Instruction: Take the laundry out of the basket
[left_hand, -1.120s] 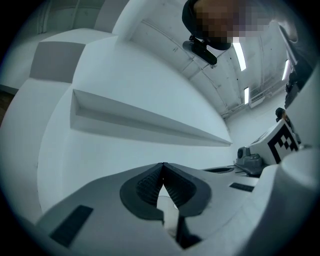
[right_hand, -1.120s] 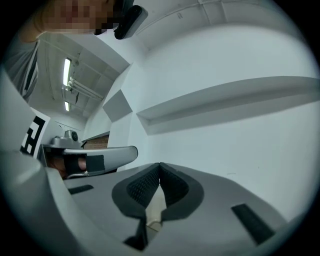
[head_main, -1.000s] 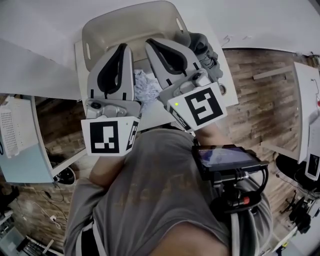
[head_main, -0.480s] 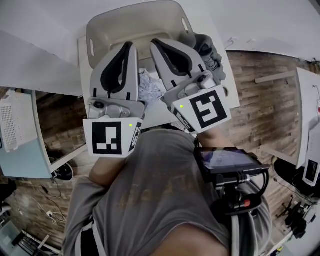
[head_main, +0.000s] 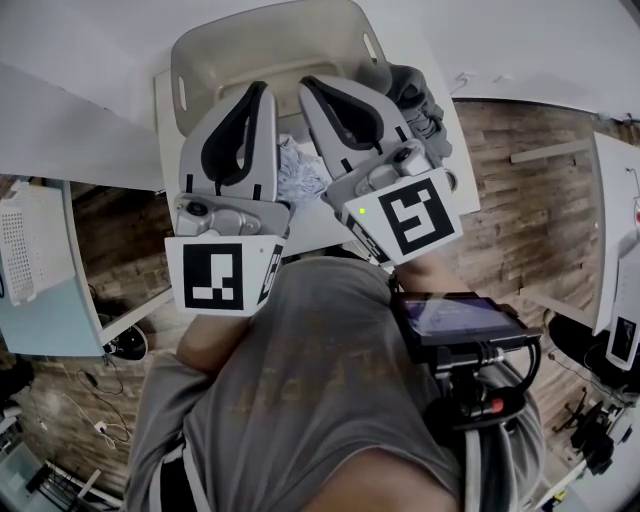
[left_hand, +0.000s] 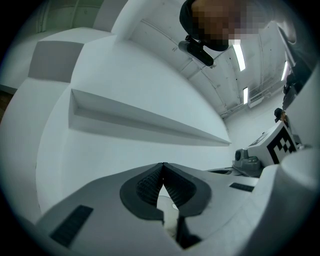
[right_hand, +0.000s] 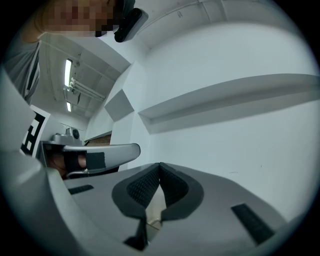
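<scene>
White table (head_main: 310, 228) against a white wall (right_hand: 225, 145): basket (head_main: 280, 45) sits mouth up at the far edge, long axis left to right across my head view. I see pale crumpled laundry (head_main: 300, 172) on the table just before it, grey clothes (head_main: 415, 100) at its right end. Left gripper (left_hand: 163, 165) and right gripper (right_hand: 160, 165) both clenched, nothing in them, pointing at the wall

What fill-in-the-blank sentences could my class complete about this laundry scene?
The left gripper and the right gripper both have their jaws ___.
In the head view, a crumpled ___ cloth shows between the grippers.
The grey garment lies beside the basket, at its ___ in the head view.
Missing words: shut; white; right.
</scene>
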